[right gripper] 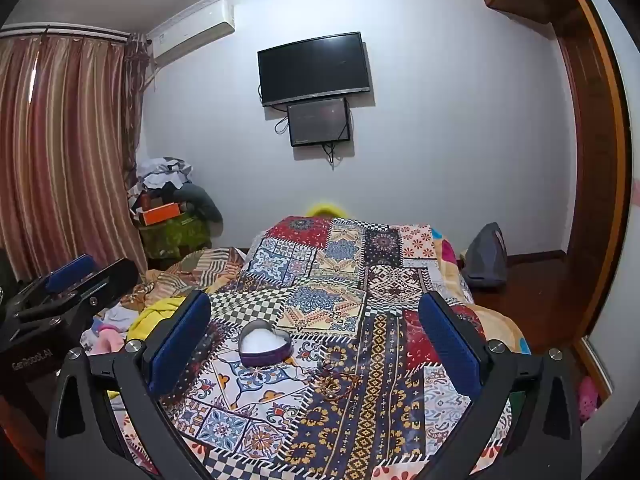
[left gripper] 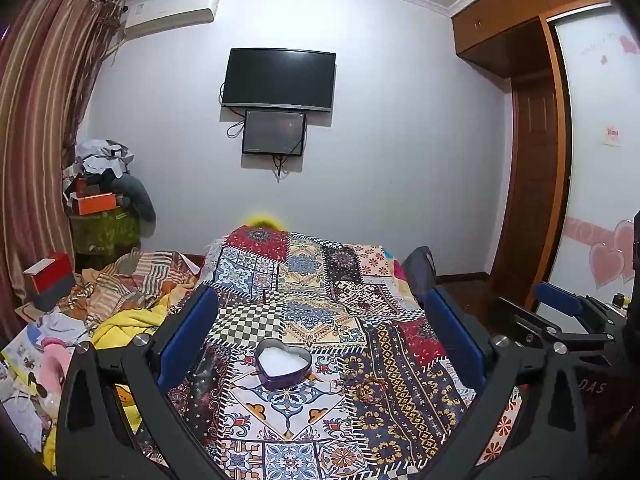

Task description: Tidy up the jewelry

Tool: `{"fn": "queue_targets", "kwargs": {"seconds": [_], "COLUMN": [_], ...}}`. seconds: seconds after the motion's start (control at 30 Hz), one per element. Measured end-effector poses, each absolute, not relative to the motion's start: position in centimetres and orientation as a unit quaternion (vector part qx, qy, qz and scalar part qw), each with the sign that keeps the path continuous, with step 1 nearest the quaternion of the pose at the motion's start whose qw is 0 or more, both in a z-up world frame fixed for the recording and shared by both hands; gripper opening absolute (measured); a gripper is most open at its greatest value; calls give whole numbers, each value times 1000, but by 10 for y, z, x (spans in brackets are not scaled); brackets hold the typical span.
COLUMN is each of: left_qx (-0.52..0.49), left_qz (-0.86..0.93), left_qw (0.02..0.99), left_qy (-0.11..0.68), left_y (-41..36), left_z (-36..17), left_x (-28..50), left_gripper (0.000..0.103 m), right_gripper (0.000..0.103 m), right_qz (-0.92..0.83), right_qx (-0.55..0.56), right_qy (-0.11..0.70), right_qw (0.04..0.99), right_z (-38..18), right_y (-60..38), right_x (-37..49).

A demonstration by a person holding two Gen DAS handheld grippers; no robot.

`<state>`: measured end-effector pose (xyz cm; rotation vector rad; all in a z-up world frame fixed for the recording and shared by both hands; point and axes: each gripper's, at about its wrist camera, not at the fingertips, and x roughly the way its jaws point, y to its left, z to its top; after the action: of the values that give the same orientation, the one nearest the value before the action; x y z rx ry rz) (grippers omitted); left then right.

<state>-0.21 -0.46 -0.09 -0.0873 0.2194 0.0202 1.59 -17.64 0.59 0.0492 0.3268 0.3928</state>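
Left wrist view: our left gripper (left gripper: 320,344) hangs wide open and empty over the patchwork bedspread (left gripper: 304,280), heart-shaped box (left gripper: 283,364) at lower centre

Right wrist view: our right gripper (right gripper: 316,340) is likewise open; the jewelry (right gripper: 336,380), a thin brown tangle just right of the box (right gripper: 265,345), could snag the cloth or slip from our fingers

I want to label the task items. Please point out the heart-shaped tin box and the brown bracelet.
Purple heart-shaped tin box (left gripper: 283,378): left wrist view, front wall.
Brown beaded bracelet (right gripper: 334,385): right wrist view, middle of the loop, on the quilt.
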Motion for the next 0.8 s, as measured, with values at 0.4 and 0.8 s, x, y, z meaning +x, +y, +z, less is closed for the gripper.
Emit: {"fn": "queue_targets", "kwargs": {"seconds": [0.4, 0.8], "left_qx": [-53, -53], "left_qz": [14, 15], "left_qw": [992, 992], "left_qy": [112, 118], "left_y": [-1, -1], "left_z": [0, -3], "left_x": [2, 9], "left_gripper": [103, 103], "right_gripper": [103, 103], "right_qz": [192, 192], "right_qx": [25, 28], "right_qy": [164, 168], "right_qw": [967, 966], "right_z": [5, 2], "right_y": [-180, -178], "right_x": [17, 19]}}
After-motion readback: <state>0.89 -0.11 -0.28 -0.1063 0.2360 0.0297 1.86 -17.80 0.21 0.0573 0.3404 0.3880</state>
